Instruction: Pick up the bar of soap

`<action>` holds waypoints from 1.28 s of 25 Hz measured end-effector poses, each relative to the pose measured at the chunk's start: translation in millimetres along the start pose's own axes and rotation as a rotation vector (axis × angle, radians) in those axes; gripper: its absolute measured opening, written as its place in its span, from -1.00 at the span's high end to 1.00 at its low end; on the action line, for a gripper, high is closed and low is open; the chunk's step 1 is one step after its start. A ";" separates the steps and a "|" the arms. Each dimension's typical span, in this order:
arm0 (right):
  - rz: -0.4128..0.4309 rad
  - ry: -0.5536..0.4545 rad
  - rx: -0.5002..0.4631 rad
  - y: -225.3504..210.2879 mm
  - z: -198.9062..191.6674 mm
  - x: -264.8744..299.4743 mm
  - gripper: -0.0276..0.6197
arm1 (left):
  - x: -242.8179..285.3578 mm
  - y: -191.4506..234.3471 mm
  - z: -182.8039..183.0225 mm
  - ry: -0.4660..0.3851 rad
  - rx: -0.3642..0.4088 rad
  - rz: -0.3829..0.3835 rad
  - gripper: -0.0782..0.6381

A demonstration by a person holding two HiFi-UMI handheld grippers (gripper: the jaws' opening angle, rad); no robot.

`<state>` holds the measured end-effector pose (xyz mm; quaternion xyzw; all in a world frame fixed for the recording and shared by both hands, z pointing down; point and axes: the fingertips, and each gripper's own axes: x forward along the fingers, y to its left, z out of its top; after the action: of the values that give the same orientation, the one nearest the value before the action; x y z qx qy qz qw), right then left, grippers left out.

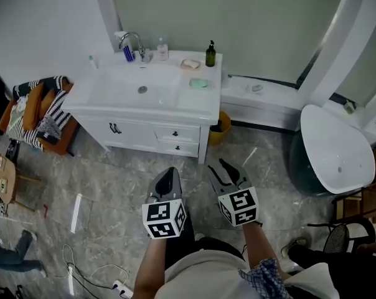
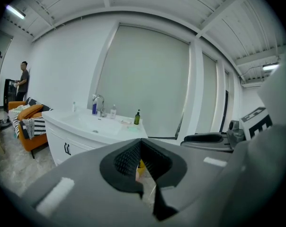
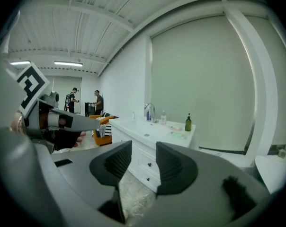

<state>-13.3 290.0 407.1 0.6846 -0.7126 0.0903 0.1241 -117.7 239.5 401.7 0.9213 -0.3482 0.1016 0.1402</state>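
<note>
Two grippers: both are low in the head view, over the grey marbled floor point(image 1: 113, 167) and well apart from the white vanity point(image 1: 194, 109).
Left gripper point(image 1: 170, 170) point(image 2: 140, 144): the jaws meet at the tips, with only a thin slit lower down and nothing between them.
Right gripper point(image 1: 217, 166) point(image 3: 143, 151): the jaws stand apart and the gap is empty (the floor and the vanity drawers show through it).
Bar of soap point(image 1: 190, 63): pale, at the back of the vanity top, just beside the dark green bottle point(image 1: 210, 55) and far from both grippers.
Green block point(image 1: 198, 83): flat, in front of the soap near the counter's right edge; what it is cannot be told.
Faucet point(image 1: 132, 43): chrome, behind the basin.
Yellow bin point(image 1: 220, 128): on the floor at the vanity's right side.
</note>
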 end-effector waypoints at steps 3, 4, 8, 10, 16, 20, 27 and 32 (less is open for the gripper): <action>-0.002 -0.016 0.004 -6.2 9.3 17.2 0.44 | 16.0 9.2 6.6 0.000 0.008 0.000 0.77; -0.008 -0.022 0.011 -10.0 12.9 23.5 0.44 | 22.3 12.8 9.2 0.003 0.014 0.001 0.77; -0.023 -0.014 0.020 -22.4 23.1 52.0 0.44 | 49.6 29.7 22.8 0.008 0.014 -0.011 0.77; -0.028 -0.010 0.016 -27.4 28.8 64.7 0.44 | 62.8 35.9 33.3 0.003 0.018 -0.024 0.77; -0.034 -0.016 0.027 -43.1 47.3 105.2 0.44 | 104.2 51.1 56.0 0.008 0.061 -0.064 0.77; -0.036 -0.006 0.030 -49.0 58.0 135.3 0.44 | 133.7 74.5 56.4 0.072 0.068 -0.047 0.77; -0.051 -0.007 0.017 -56.6 73.8 183.9 0.44 | 178.9 100.9 77.6 0.071 0.076 -0.103 0.77; -0.090 -0.014 0.030 -68.8 83.5 205.5 0.44 | 201.1 114.6 89.0 0.064 0.068 -0.116 0.77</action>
<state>44.3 66.0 386.4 0.7182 -0.6807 0.0903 0.1127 -38.4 4.7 396.8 0.9404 -0.2861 0.1347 0.1255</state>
